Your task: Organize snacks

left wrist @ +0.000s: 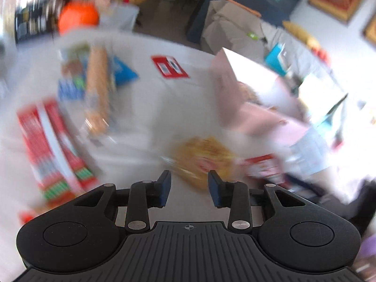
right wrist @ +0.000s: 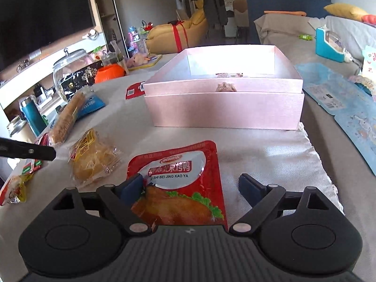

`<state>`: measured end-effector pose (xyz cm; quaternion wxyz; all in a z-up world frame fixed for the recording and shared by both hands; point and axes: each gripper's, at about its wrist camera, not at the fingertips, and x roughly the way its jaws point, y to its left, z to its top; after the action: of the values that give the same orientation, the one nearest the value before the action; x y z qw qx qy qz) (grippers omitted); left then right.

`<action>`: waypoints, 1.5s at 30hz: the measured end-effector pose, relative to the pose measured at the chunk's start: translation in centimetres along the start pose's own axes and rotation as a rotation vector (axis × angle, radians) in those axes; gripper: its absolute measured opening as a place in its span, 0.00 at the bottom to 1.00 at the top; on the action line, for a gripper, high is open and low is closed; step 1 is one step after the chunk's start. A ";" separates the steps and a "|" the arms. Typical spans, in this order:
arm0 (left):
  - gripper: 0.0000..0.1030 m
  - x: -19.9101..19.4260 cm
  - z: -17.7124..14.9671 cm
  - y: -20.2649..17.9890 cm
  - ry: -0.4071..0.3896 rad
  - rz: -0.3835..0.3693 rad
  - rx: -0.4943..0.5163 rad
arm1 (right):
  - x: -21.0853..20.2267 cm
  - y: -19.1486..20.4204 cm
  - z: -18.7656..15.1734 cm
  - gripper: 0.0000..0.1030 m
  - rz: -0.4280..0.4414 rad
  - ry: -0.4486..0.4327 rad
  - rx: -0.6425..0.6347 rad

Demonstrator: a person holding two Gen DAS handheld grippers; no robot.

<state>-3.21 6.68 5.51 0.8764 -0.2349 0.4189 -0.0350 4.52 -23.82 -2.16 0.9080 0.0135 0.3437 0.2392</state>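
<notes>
In the right wrist view my right gripper (right wrist: pixel 190 185) stands wide open over a red roast-duck packet (right wrist: pixel 178 171) lying flat on the table; the packet's edge lies by the left pad and the right pad is clear of it. A yellow bread packet (right wrist: pixel 94 159) lies to its left. Behind stands an open pink box (right wrist: pixel 223 108). The left wrist view is blurred: my left gripper (left wrist: pixel 189 188) is open by a narrow gap with nothing in it, just short of the bread packet (left wrist: pixel 204 162), with the pink box (left wrist: pixel 235 89) to the right.
A long biscuit packet (right wrist: pixel 67 117), a blue packet (right wrist: pixel 90 104) and a flat red packet (right wrist: pixel 135 89) lie at the left. Red boxes (left wrist: pixel 51 145) lie near the left gripper. A glass jar (right wrist: pixel 70 70) and a teal bottle (right wrist: pixel 33 117) stand beyond the table; a light-blue bag (right wrist: pixel 340 108) lies right.
</notes>
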 end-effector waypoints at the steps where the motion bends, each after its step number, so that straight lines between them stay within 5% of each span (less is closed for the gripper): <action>1: 0.38 0.4 0.0 -0.1 0.009 -0.003 -0.018 | -0.1 -0.1 0.0 0.86 0.005 -0.003 0.008; 6: 0.38 3.0 1.3 -1.1 -0.008 0.087 0.002 | -0.3 -0.6 -0.2 0.86 0.028 -0.013 0.040; 16: 0.41 7.3 3.0 -6.5 -0.100 0.198 0.268 | -0.3 -0.2 -0.4 0.87 0.020 -0.010 0.030; 22: 0.50 8.1 2.9 -6.2 -0.101 0.195 0.290 | -0.2 -0.1 -0.3 0.88 0.016 -0.006 0.021; 34: 0.51 4.2 -0.6 -3.4 -0.087 0.076 0.317 | 0.2 0.2 0.0 0.95 0.023 0.018 -0.018; 45: 0.46 -0.1 -0.4 -4.0 -0.153 0.092 0.275 | 0.5 0.4 0.3 0.97 0.024 0.026 -0.034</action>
<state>-3.02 2.96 7.15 0.9302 -0.0954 0.3527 -0.0338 4.83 -23.18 -2.17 0.9006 -0.0010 0.3511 0.2562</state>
